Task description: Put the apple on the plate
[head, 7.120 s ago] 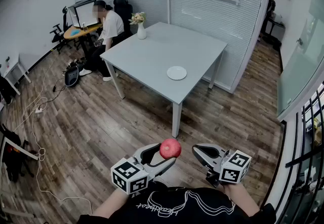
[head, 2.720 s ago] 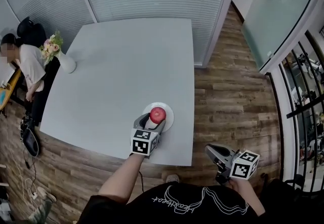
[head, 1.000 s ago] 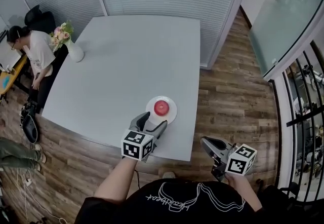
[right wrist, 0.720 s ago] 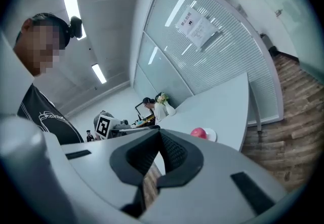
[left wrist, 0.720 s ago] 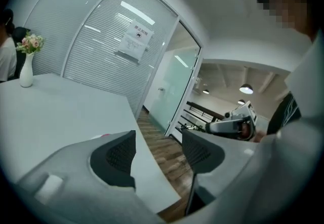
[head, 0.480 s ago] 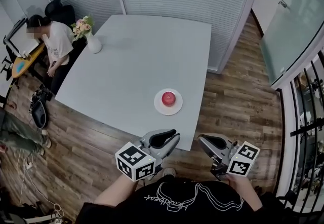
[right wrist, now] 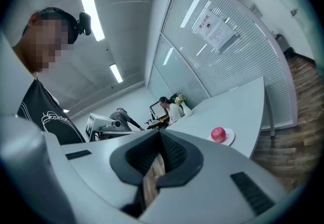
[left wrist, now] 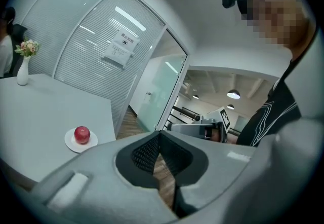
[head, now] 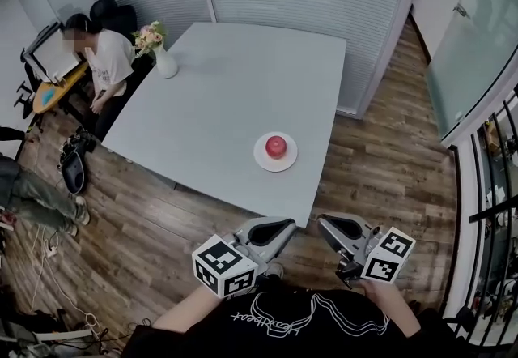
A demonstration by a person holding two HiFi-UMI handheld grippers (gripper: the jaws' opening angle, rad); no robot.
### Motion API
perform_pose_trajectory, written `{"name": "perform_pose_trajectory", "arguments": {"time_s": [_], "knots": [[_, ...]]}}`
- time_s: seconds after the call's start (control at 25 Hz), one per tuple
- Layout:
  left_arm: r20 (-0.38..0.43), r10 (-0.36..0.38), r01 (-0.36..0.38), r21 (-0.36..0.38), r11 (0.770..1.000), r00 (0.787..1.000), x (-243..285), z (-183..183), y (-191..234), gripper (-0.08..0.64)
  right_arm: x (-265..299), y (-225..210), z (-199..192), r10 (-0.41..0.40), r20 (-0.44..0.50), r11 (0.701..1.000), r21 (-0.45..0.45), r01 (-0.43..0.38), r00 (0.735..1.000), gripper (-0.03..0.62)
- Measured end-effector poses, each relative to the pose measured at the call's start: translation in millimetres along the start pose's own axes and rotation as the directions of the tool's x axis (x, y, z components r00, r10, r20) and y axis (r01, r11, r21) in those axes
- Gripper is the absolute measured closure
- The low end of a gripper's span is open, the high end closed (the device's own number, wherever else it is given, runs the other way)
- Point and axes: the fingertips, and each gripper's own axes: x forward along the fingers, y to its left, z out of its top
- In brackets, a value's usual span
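Head view alone: black bag (head: 73,172) on floor (head: 380,178), apart from apple (head: 277,145)

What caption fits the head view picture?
Apple on the plate on the table; left gripper and right gripper shut, empty.

The person's black short-sleeved shirt (head: 324,336) carries a white line drawing. The left gripper (head: 287,227) and right gripper (head: 324,225) are grey, with dark ribbed fingers (left wrist: 147,153) and white, black-marked cubes (head: 224,267).

Apple (head: 276,146) hides part of the plate (head: 259,156) — notice (left wrist: 120,48) print unreadable.
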Motion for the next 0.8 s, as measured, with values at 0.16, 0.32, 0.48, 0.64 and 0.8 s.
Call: {"name": "perform_pose_trajectory", "arguments": {"time_s": [0.16,0.32,0.48,0.64,0.8], "knots": [[0.002,0.008,-0.008,0.016,1.000,1.000,-8.4,-0.7,-12.4,0.546,-2.6,15.7,-4.7,0.026,0.000,1.000,0.001,-0.026,1.000,0.584],[0.001,0.009,-0.009,0.022,1.000,1.000,-12.0,-0.9,-21.2,0.546,-5.8,24.6,-5.9,0.036,-0.005,0.999,-0.008,-0.036,0.999,0.584],[0.002,0.014,-0.014,0.029,0.999,1.000,-11.8,-2.7,-26.1,0.546,-9.5,26.6,-8.5,0.041,-0.005,0.999,-0.008,-0.041,0.999,0.584],[0.001,0.024,-0.024,0.020,1.000,1.000,-14.7,-4.4,-26.8,0.546,-8.4,29.7,-10.4,0.047,-0.012,0.999,-0.008,-0.047,0.999,0.584],[-0.002,0.032,-0.032,0.015,0.999,0.999,-17.6,-3.2,-25.5,0.546,-5.8,32.0,-9.9,0.051,-0.016,0.999,-0.005,-0.051,0.999,0.584]]}}
